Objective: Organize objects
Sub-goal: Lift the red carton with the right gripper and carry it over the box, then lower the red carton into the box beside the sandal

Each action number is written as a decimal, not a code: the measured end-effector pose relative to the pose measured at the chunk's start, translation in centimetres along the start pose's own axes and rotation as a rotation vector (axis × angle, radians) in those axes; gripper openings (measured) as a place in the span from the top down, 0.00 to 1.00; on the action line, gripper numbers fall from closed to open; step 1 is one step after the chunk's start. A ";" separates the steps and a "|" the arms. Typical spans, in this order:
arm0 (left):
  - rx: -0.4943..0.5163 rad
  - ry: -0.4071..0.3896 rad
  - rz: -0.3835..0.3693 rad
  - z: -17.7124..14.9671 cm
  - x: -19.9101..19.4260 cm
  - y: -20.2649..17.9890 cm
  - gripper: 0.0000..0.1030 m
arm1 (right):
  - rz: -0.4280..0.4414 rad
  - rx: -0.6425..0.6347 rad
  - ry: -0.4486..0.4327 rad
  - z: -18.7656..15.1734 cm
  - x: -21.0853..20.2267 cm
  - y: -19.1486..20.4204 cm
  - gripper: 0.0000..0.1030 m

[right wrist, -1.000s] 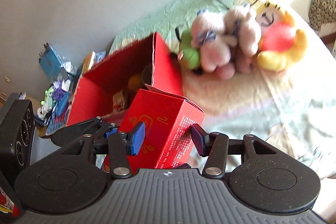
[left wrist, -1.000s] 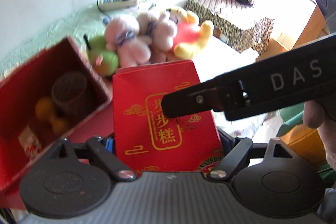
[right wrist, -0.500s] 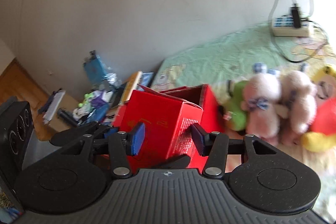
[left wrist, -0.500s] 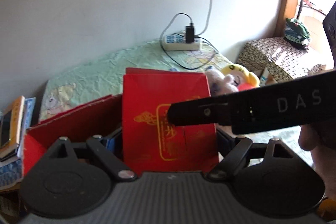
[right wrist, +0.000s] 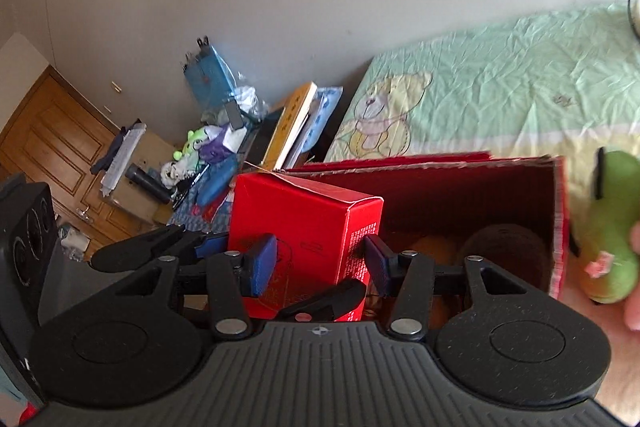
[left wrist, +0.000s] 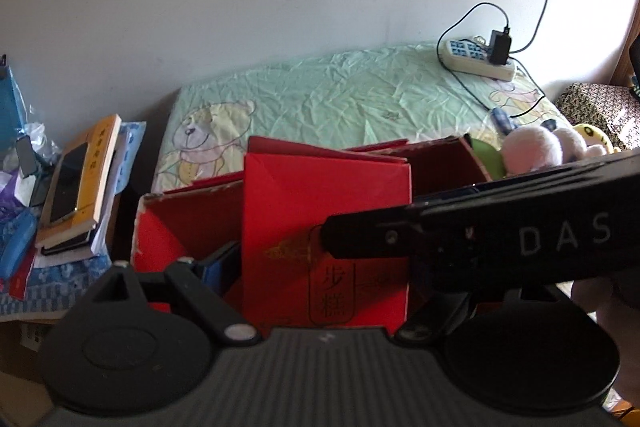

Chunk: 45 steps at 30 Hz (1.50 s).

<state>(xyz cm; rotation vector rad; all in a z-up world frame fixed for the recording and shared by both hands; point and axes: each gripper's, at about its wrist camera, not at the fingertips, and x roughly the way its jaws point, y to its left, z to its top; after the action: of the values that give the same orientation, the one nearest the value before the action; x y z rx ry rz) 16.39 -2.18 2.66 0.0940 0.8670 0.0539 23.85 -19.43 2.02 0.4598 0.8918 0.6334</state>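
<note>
A small red box with gold characters [left wrist: 324, 223] [right wrist: 304, 223] is gripped by both grippers at once. My left gripper [left wrist: 324, 275] is shut on its wide sides; one blue pad [left wrist: 220, 263] shows, the other is hidden behind the black finger of the right gripper [left wrist: 440, 239]. My right gripper [right wrist: 316, 263] is shut on the narrow sides. The small box hangs at the left end of a large open red carton [right wrist: 420, 163] [left wrist: 176, 223] on the bed. Inside the carton lie a brown cup [right wrist: 504, 247] and something orange [right wrist: 432, 251].
Plush toys [left wrist: 532, 151] lie right of the carton, a green one [right wrist: 612, 227] against its wall. A power strip with a charger [left wrist: 476, 61] sits on the green sheet [left wrist: 340, 95]. Left of the bed are stacked books with a phone [left wrist: 80, 183], clutter [right wrist: 216, 155] and a wooden door [right wrist: 52, 143].
Both grippers have swung left with the small red box still held. The plush toys have slid to the right edge, and the bedside clutter and door have come into view.
</note>
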 end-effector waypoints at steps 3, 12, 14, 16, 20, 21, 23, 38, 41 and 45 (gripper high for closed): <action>0.008 0.048 0.048 -0.1 2.0 1.6 0.19 | 0.034 0.064 0.064 0.6 2.8 -0.7 0.50; 0.082 0.196 0.164 -1.3 7.0 3.2 0.21 | 0.092 0.246 0.255 1.1 8.1 -3.3 0.49; 0.083 0.230 0.173 -1.7 7.9 3.3 0.21 | 0.091 0.253 0.286 1.1 8.9 -3.4 0.49; 0.083 0.261 0.188 -2.0 8.7 3.5 0.21 | 0.098 0.267 0.314 0.8 9.8 -3.6 0.49; 0.099 0.293 0.222 -2.2 9.2 3.6 0.22 | 0.136 0.307 0.328 0.6 10.5 -4.4 0.46; 0.115 0.306 0.235 -2.2 9.4 3.5 0.22 | 0.131 0.292 0.326 0.6 10.4 -4.3 0.46; 0.134 0.328 0.242 -2.2 9.8 3.3 0.22 | 0.111 0.259 0.318 0.4 10.1 -3.8 0.46; 0.093 0.367 0.077 -1.7 10.5 3.8 0.19 | 0.009 0.220 0.248 0.9 7.9 -5.0 0.50; 0.106 0.347 0.105 -2.1 9.8 3.7 0.19 | 0.022 0.194 0.249 0.8 8.5 -4.3 0.50; 0.136 0.313 0.146 -2.4 8.5 4.0 0.17 | 0.010 0.172 0.258 0.8 9.9 -3.3 0.54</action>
<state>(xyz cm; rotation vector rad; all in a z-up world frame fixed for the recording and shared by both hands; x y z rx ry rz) 20.02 2.70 -4.96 0.2821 1.1757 0.1493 30.18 -15.26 -5.20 0.5451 1.1960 0.6366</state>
